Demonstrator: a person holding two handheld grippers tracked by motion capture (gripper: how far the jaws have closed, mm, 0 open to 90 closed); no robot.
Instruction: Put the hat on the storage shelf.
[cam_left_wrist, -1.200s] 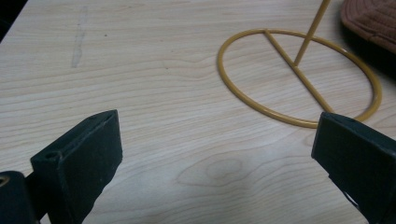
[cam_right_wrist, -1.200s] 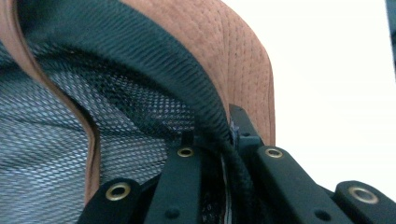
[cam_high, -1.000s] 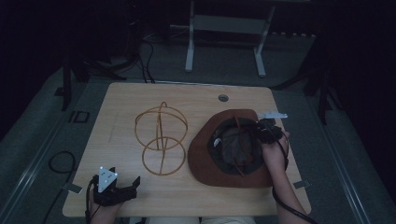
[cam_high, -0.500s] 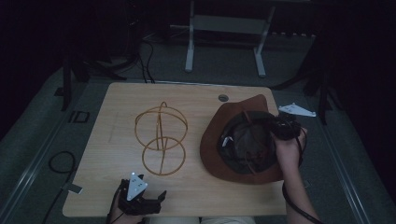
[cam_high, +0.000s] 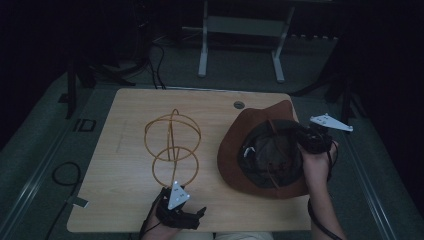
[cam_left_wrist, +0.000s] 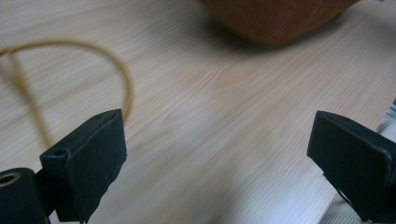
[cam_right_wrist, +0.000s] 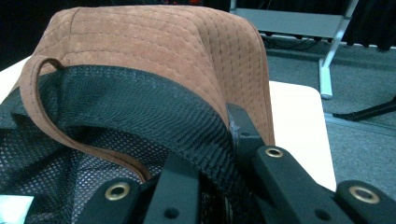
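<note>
1. Wooden table (cam_high: 125, 165): light top, dark floor all round it; both grippers work over its near half

2. Brown hat (cam_high: 260, 150): lies crown-down, opening up, directly under and ahead of the right gripper (cam_high: 306, 141), well to the right of the left gripper (cam_high: 186, 219). Suede-like brown outside with rows of stitching, black mesh lining (cam_right_wrist: 116, 112) inside, a thin brown strap (cam_right_wrist: 42, 116) looping across the lining

3. Right gripper: jaws closed narrow on the hat's rim, one jaw inside against the mesh, the other outside against the brown brim. Person's right hand (cam_high: 316, 167) holds it from the hat's near right side; grey three-cornered plate (cam_high: 330, 122) sits on top

4. Wire frame (cam_high: 172, 145): two golden rings joined by crossing hoops, standing just ahead of the left gripper, left of the hat and apart from it

5. Left gripper: jaws spread wide, nothing between them, bare tabletop below. Cannot tell whether it touches the table

6. View differences: right gripper view gives the stitching, the mesh weave and the clamp on the rim, which the high view leaves dim. Left gripper view shows one arc of the wire frame just past its left jaw and the hat's brown edge far ahead; the high view gives the frame's whole shape

7. Small round grommet (cam_high: 239, 105): set in the tabletop beyond the hat
</note>
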